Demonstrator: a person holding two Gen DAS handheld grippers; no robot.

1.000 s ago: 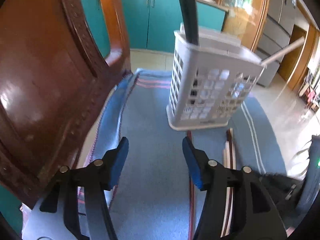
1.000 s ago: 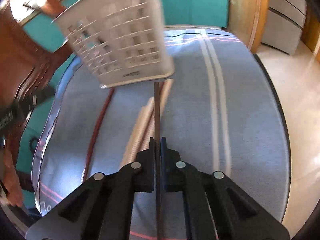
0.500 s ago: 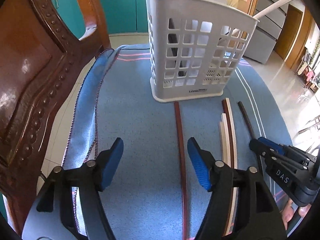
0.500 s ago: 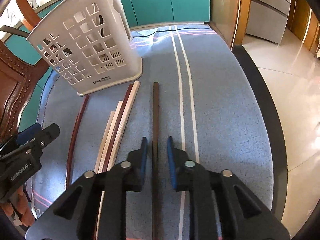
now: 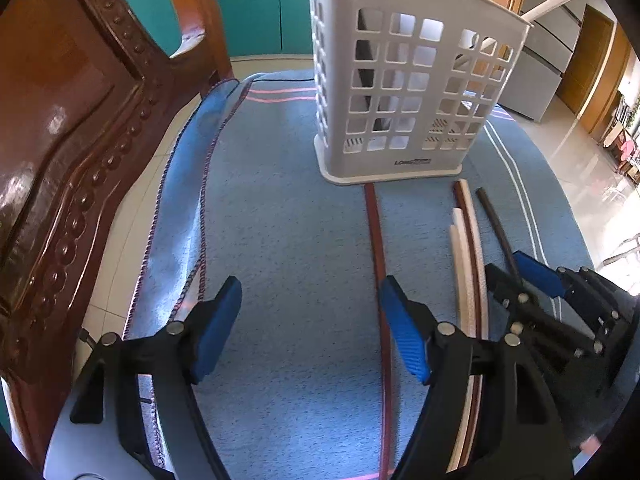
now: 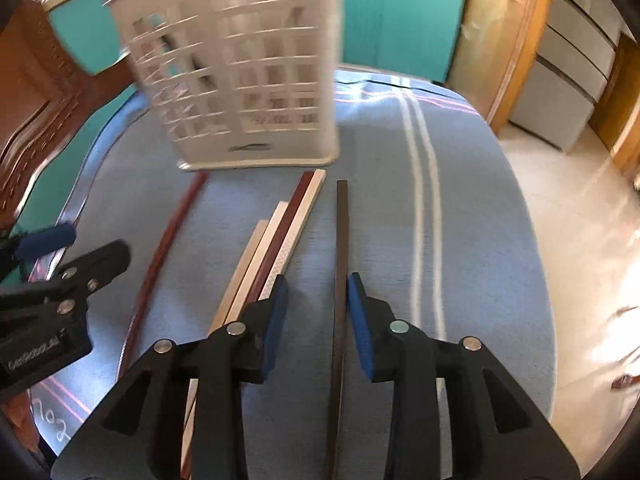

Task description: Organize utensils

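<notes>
Right wrist view — right gripper (image 6: 316, 308) jaws just opening, pads clear of dark chopstick (image 6: 341, 264) now lying flat on blue cloth (image 6: 480, 240) | left gripper (image 5: 310, 320) widening, empty | basket (image 5: 404, 80) upright, set down.

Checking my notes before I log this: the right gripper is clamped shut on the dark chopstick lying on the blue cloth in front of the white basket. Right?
Not quite. The right gripper is not clamped: its jaws have just been opening, and the dark chopstick lies between them with gaps on both sides, as the right wrist view shows. It does lie on the blue cloth before the white basket.
</notes>
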